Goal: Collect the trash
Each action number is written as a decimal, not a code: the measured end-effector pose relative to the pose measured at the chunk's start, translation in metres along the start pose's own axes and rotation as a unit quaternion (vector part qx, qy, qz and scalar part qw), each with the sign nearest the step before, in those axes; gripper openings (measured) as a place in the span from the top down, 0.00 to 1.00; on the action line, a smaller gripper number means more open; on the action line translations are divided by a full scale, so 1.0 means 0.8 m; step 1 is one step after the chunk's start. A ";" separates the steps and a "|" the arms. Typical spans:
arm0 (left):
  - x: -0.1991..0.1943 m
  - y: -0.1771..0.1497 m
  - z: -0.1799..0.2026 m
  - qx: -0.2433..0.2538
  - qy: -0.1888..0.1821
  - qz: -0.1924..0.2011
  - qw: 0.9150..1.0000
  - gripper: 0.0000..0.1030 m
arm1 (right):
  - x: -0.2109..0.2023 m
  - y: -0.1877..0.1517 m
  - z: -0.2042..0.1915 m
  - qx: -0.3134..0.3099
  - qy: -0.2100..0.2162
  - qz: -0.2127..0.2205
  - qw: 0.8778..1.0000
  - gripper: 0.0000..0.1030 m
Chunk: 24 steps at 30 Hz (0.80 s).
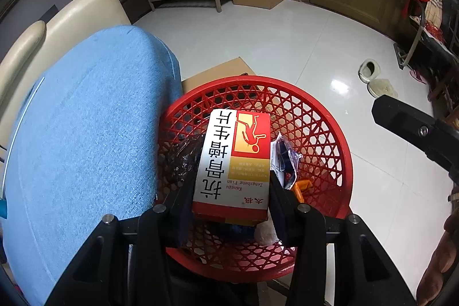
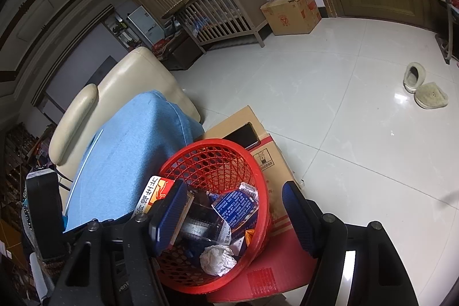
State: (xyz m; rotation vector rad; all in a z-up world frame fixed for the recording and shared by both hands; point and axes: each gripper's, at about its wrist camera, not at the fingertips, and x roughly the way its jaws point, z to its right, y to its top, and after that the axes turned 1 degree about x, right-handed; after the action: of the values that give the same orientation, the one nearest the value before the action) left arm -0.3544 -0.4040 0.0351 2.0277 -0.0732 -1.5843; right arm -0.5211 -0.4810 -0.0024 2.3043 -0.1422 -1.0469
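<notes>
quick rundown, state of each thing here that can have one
left gripper: shut on the medicine box
medicine box: closed, held above the red basket
red basket: upright, partly filled with trash
right gripper: open, holding nothing
crumpled tissue: lying in the basket
large cardboard box: flaps shut, on the floor
slippers: one upright, one overturned

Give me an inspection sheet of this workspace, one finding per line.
Surface: red basket stands on a flat cardboard box on white floor tiles.
Job's things: medicine box held above the basket; crumpled tissue and blue packet lie inside.
Clutter: dark phone on the cardboard; slippers on the floor.
Grippers: left gripper shut on the medicine box; right gripper open, empty, over the basket.
Cables: nothing seen.
Surroundings: blue cushion on a cream chair, crib, shipping carton, wooden door.
</notes>
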 end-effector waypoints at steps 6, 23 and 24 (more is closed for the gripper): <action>0.003 0.000 -0.003 -0.007 0.000 -0.002 1.000 0.52 | -0.004 0.003 -0.002 -0.001 -0.001 0.005 1.000 0.29; -0.012 -0.013 -0.044 -0.062 -0.026 0.010 0.998 0.35 | -0.041 0.012 -0.061 -0.052 -0.014 0.041 0.998 0.29; -0.017 -0.014 -0.049 -0.067 -0.028 0.015 0.997 0.35 | -0.043 0.012 -0.066 -0.056 -0.014 0.042 0.997 0.29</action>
State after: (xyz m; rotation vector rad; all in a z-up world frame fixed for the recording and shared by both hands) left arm -0.3258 -0.3742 0.0474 1.8721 -0.0188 -1.5845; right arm -0.5051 -0.4521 0.0522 2.1641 -0.1864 -1.0195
